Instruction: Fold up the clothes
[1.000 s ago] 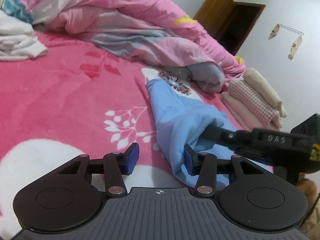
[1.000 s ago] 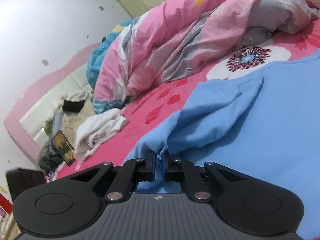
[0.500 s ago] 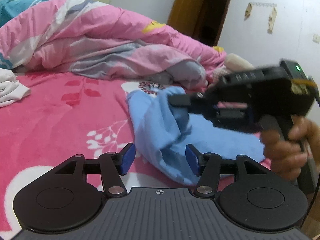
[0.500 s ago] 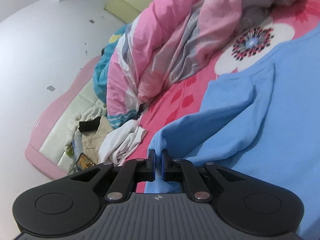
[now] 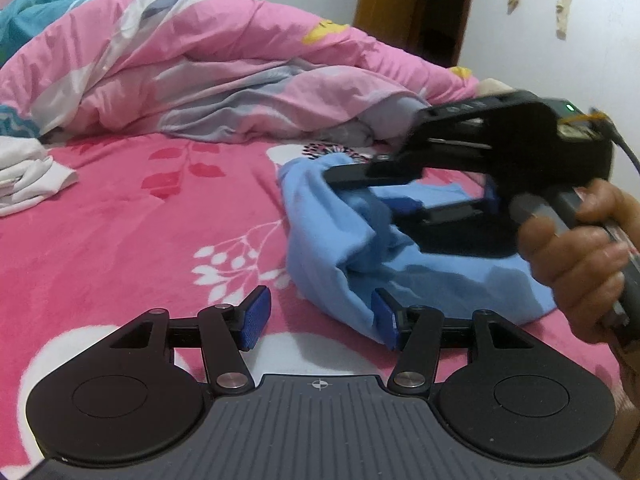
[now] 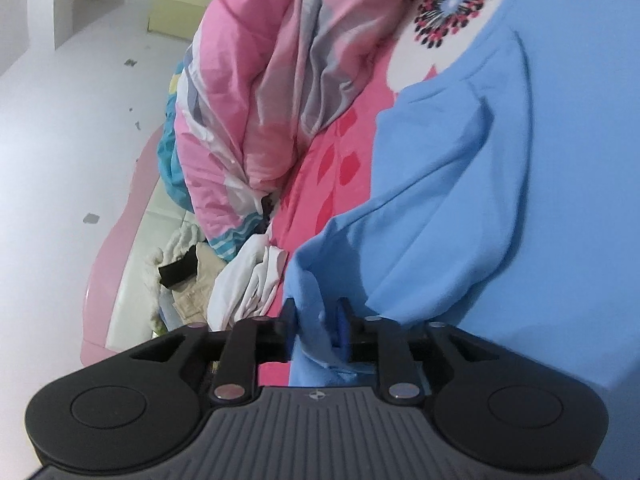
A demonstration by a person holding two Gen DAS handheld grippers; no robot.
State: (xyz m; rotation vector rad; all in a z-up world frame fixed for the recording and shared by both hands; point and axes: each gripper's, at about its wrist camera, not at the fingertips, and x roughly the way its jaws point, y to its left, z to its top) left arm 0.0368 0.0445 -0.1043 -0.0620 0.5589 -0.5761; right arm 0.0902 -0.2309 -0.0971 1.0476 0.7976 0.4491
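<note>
A light blue garment [image 5: 344, 236] lies bunched on the pink bedspread [image 5: 120, 232]. My left gripper [image 5: 320, 318] is open and empty, its right pad touching the garment's near edge. The right gripper shows in the left wrist view [image 5: 420, 192], held by a hand above the cloth. In the right wrist view the right gripper [image 6: 316, 322] has its jaws parted a little, with a fold of the blue garment [image 6: 500, 200] still lying between the pads.
A rumpled pink and grey duvet [image 5: 200, 80] lies across the far side of the bed. White clothes [image 5: 24, 176] lie at the far left. A pile of other clothes [image 6: 192, 276] sits by the pink headboard. A wooden doorway [image 5: 420, 12] stands behind.
The right gripper lifted and rolled sideways with the blue cloth. Its jaws went from tightly shut on the cloth to slightly parted. My left gripper stayed open and shifted little.
</note>
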